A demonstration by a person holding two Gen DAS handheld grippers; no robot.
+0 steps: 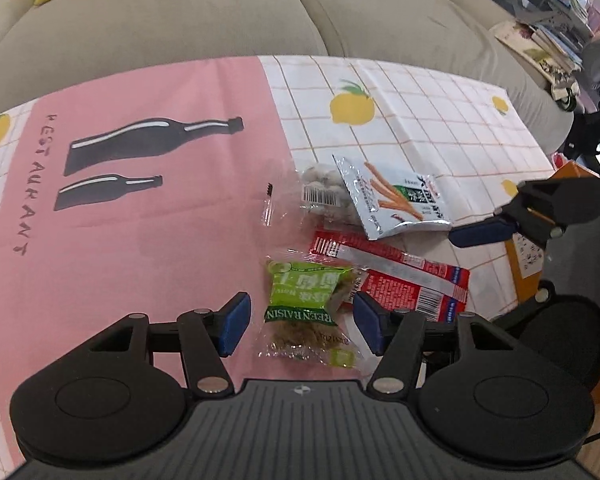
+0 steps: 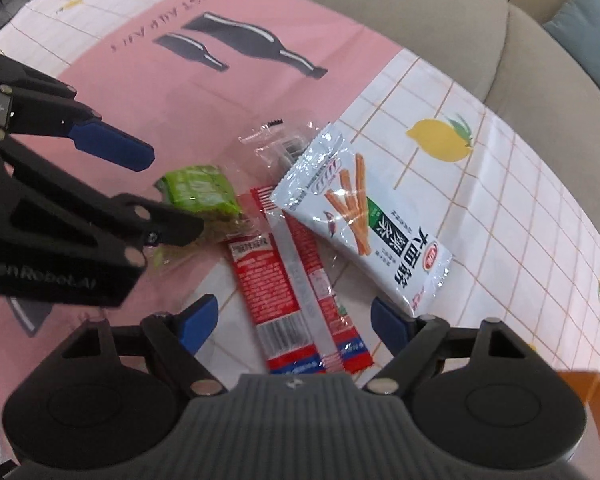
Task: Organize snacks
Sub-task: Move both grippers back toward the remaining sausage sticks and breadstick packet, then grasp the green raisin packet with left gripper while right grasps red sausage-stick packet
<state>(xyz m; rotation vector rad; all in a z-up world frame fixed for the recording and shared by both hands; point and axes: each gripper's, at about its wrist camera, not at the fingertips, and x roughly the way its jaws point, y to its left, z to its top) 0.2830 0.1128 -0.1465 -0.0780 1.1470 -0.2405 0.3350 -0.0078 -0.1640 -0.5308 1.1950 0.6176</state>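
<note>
The green raisin packet (image 1: 306, 312), printed "GREEN RAISIN", lies on the pink part of the tablecloth (image 1: 140, 248), which reads "RESTAURANT" beside two black bottles. Just beside it lies a long red packet (image 2: 300, 284), partly under a glossy white packet (image 2: 364, 220) showing orange sticks. A clear bag (image 1: 320, 194) with a barcode lies behind. The left gripper (image 1: 302, 322) points steeply down, its blue pads spread on both sides of the raisin packet without pressing. The right gripper (image 2: 294, 322) stands spread over the red packet.
</note>
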